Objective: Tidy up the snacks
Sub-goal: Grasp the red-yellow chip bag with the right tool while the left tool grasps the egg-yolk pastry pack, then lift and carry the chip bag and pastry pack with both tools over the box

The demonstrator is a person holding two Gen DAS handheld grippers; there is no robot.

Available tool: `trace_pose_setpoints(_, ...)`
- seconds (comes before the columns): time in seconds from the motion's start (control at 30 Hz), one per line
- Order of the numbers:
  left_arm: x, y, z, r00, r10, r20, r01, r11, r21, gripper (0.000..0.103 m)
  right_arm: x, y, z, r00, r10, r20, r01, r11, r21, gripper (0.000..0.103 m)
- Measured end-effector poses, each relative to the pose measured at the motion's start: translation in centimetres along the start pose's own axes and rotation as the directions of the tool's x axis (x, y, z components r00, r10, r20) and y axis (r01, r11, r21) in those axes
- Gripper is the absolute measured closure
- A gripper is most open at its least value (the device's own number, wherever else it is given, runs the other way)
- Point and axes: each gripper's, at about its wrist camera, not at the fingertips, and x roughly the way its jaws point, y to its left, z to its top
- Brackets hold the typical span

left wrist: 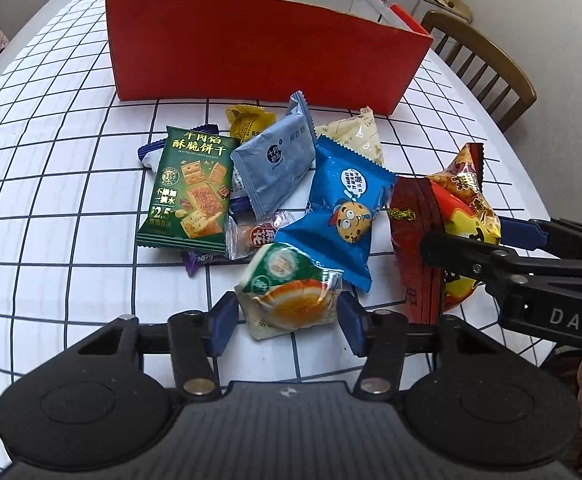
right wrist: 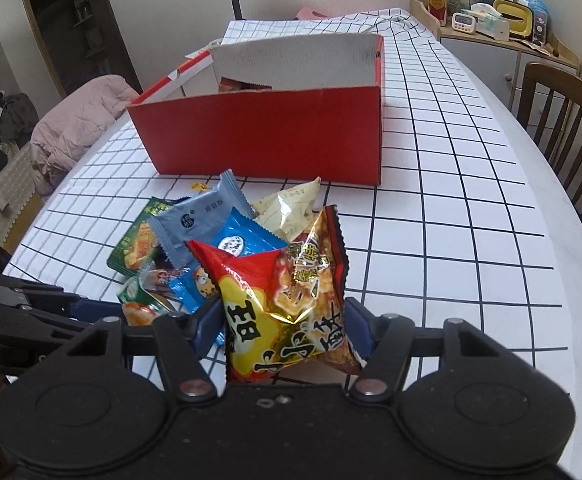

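A small green and orange cake packet [left wrist: 291, 300] lies at the near edge of a snack pile on the checked tablecloth [left wrist: 71, 200]. My left gripper [left wrist: 287, 320] is shut on it, one blue pad against each side. My right gripper [right wrist: 283, 328] is shut on a crumpled red and yellow snack bag [right wrist: 287, 296], which stands upright between its pads; the left wrist view shows that bag [left wrist: 463, 200] at the right. Behind the pile stands an open red box [right wrist: 263, 132] with a white inside and some packets in it.
The pile holds a green cracker pack [left wrist: 189, 196], a grey-blue packet [left wrist: 275, 164], a blue cookie packet [left wrist: 343, 208] and a cream packet [left wrist: 355, 132]. A wooden chair [right wrist: 563, 120] stands at the table's right edge, a pink jacket [right wrist: 79, 128] at its left.
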Motion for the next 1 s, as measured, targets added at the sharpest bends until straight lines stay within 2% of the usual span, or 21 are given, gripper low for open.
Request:
trace_pose_setpoints(0.23,-0.4,-0.6,-0.6,1.000,0.019,0.011,-0.019,1.000,0.022,0.056,-1.2,-0.2,-0.5,1.000,-0.014,0.008,0.014,1.000,0.015,0.040)
trace_pose_setpoints(0.6,-1.4,-0.4,-1.3,1.000,0.024,-0.004,-0.024,1.000,-0.020,0.057,-3.8,0.5,-1.3,0.999,-0.032,0.007,0.031,0.999,0.022,0.040)
trace_pose_setpoints(0.87,-3.7,-0.1,-0.9,0.999,0.032,-0.001,-0.032,0.998,-0.054,0.057,-5.9,1.2,-0.6,0.999,-0.040,0.019,0.040,0.999,0.028,0.040)
trace_pose_setpoints(1.0,-5.4,-0.4,-0.2,0.998,0.057,0.026,-0.056,0.997,-0.046,0.057,-6.9,1.6,0.2,0.999,-0.036,0.029,0.035,0.999,0.035,0.040)
